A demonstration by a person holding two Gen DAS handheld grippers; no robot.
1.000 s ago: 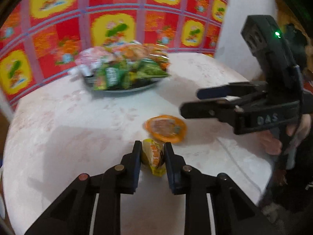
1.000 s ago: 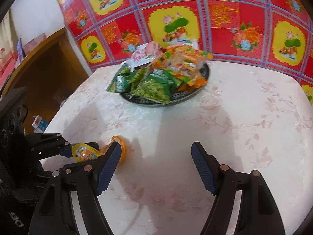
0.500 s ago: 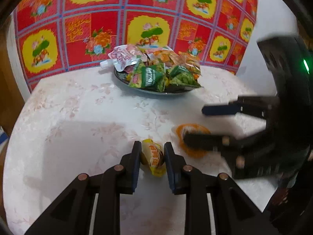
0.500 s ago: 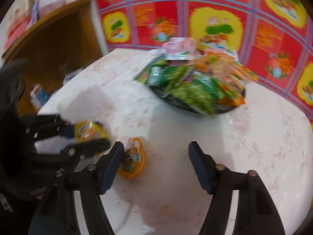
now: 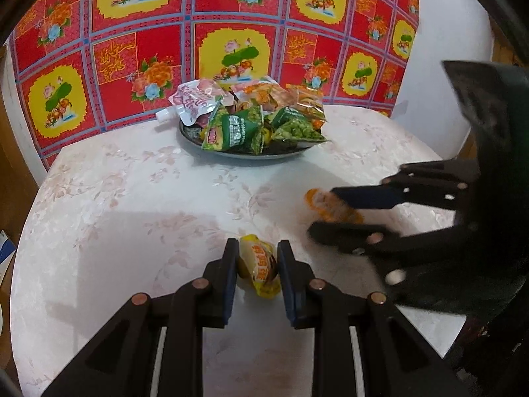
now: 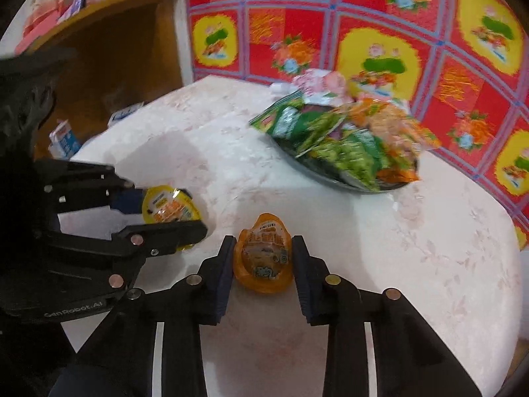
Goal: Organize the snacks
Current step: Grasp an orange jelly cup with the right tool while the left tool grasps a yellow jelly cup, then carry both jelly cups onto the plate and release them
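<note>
My left gripper (image 5: 258, 261) is shut on a yellow jelly cup (image 5: 259, 269), held just above the white table; it also shows in the right wrist view (image 6: 170, 210). My right gripper (image 6: 263, 261) has its jaws around an orange jelly cup (image 6: 264, 261) that rests on the table, with both pads at its sides. That cup also shows in the left wrist view (image 5: 325, 208). A dark plate (image 5: 244, 155) piled with green, orange and pink snack packets stands at the back of the table, also in the right wrist view (image 6: 334, 178).
The round table has a pale floral cloth (image 5: 132, 198). A red and yellow patterned sheet (image 5: 165, 33) covers the wall behind it. A wooden shelf unit (image 6: 109, 49) and small cartons (image 6: 64, 139) are to the left, below table level.
My right gripper has swung left and down, and its wide-open jaws have narrowed around the orange jelly cup. My left gripper has kept its grip on the yellow cup.
</note>
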